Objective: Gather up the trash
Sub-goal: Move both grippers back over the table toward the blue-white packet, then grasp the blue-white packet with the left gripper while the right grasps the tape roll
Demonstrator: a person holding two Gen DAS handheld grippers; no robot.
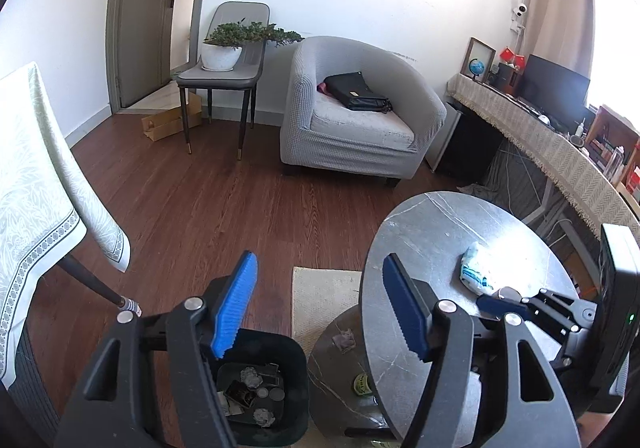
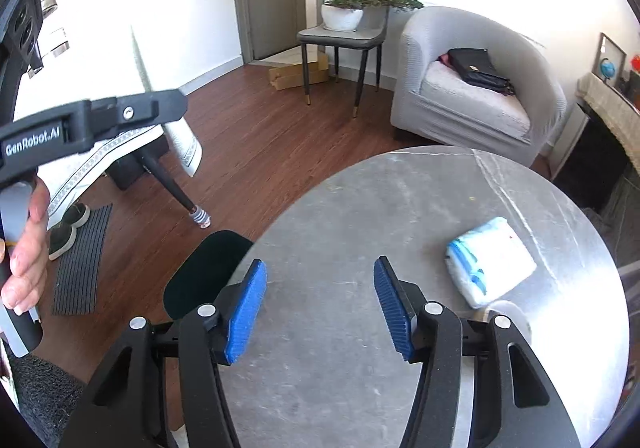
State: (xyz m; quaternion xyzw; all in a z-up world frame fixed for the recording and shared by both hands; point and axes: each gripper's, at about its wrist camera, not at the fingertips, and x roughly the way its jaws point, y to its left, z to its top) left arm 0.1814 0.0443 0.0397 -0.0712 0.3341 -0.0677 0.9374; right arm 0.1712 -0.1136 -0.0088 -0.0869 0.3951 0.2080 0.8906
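A dark bin (image 1: 294, 376) stands on the floor left of the round grey marble table (image 1: 432, 232); it holds several crumpled scraps and small items (image 1: 252, 388). My left gripper (image 1: 320, 308) is open and empty, hovering above the bin. A white and blue tissue pack (image 2: 490, 262) lies on the table (image 2: 360, 208); it also shows in the left wrist view (image 1: 474, 268). My right gripper (image 2: 320, 308) is open and empty over the table, left of the pack. The bin's rim (image 2: 200, 272) peeks past the table edge.
A lower round shelf (image 1: 332, 364) under the table holds a crumpled scrap (image 1: 345, 340) and a green-labelled item (image 1: 362, 384). A grey armchair (image 1: 360, 108) with a black bag, a chair with a plant (image 1: 224, 48), a cloth-covered table (image 1: 36, 184) and a long side counter (image 1: 560, 144) surround the floor.
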